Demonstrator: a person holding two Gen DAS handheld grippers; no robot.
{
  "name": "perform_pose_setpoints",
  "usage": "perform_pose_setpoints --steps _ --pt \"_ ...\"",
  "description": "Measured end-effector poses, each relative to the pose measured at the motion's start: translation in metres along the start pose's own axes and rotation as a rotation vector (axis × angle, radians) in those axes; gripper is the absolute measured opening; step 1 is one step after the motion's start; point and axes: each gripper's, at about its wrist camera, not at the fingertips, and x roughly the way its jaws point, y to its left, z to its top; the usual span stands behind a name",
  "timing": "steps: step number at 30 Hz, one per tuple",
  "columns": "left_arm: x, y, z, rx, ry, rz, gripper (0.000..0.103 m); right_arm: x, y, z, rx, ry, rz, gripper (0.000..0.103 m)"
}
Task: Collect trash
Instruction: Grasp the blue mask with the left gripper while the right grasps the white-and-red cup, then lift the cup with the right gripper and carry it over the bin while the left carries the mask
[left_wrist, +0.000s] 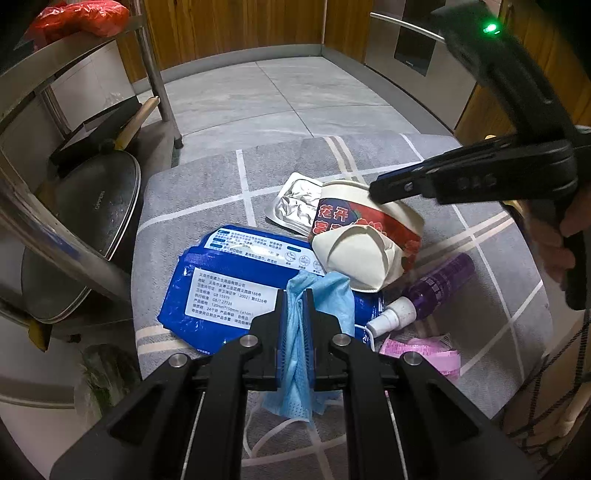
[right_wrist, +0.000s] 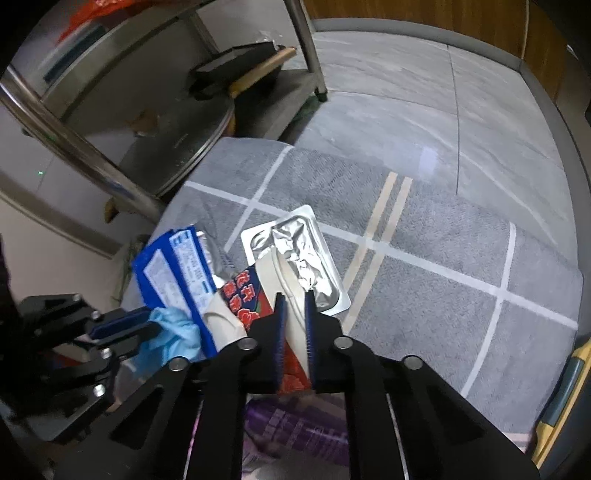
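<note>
Grey rug with pale grid lines carries the trash pile; both grippers work over it, pointing steeply down. Left gripper is clamped narrow on a blue face mask, the cloth bunched between the pads and hanging below them, its white ear loop trailing toward 6 o'clock. Right gripper is closed narrow on the rim of a crushed paper bowl with a red printed band; a thin white edge of the rim stands between the pads. In the left wrist view that same bowl lies at about 1 o'clock from the mask, the right gripper biting its far rim from the 3 o'clock side. The bowl's long axis runs roughly from 10 to 4 o'clock in that view, and it rests partly on the blue wipes pack. Foil tray lies just beyond the bowl at 12 o'clock in the right wrist view, touching or tucked under it; which, I cannot tell. Purple spray bottle lies at 4 o'clock of the bowl, nozzle toward the mask; pink wrapper just below it. Judgement: each hand has its own piece, well apart enough to lift separately; the bowl should come straight up to avoid dragging the tray.
</note>
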Motion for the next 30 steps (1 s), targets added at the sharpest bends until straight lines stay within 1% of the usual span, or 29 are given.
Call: perform_pose_setpoints --steps 4,8,11,14,16,18,22,25,30 --pt "0.000 -0.003 0.002 0.001 -0.002 0.007 0.008 -0.011 0.001 -0.005 -0.015 0.009 0.044 0.005" --pt "0.001 -0.003 0.003 0.000 -0.003 0.012 0.008 -0.026 0.010 -0.010 -0.051 0.031 0.124 0.005" --pt "0.002 -0.003 0.004 -0.004 0.001 0.012 0.008 -0.026 0.020 -0.013 -0.087 0.053 0.144 0.005" --pt "0.002 -0.005 0.005 0.000 0.002 0.013 0.008 -0.020 0.028 -0.017 -0.118 0.084 0.126 0.006" --pt "0.001 -0.005 0.005 0.002 0.001 0.015 0.008 -0.015 0.031 -0.020 -0.137 0.099 0.093 0.005" --pt "0.000 -0.006 0.006 0.006 -0.003 0.017 0.008 -0.018 0.031 -0.020 -0.134 0.086 0.084 0.005" --pt "-0.005 -0.008 0.008 0.011 -0.019 0.017 0.008 -0.033 0.024 -0.018 -0.108 0.033 0.083 0.004" --pt "-0.011 -0.009 0.012 0.003 -0.037 0.020 0.008 -0.047 0.015 -0.023 -0.087 0.003 0.049 0.004" --pt "-0.027 -0.018 0.022 -0.005 -0.085 0.025 0.008 -0.061 0.001 -0.029 -0.062 -0.019 -0.014 0.004"
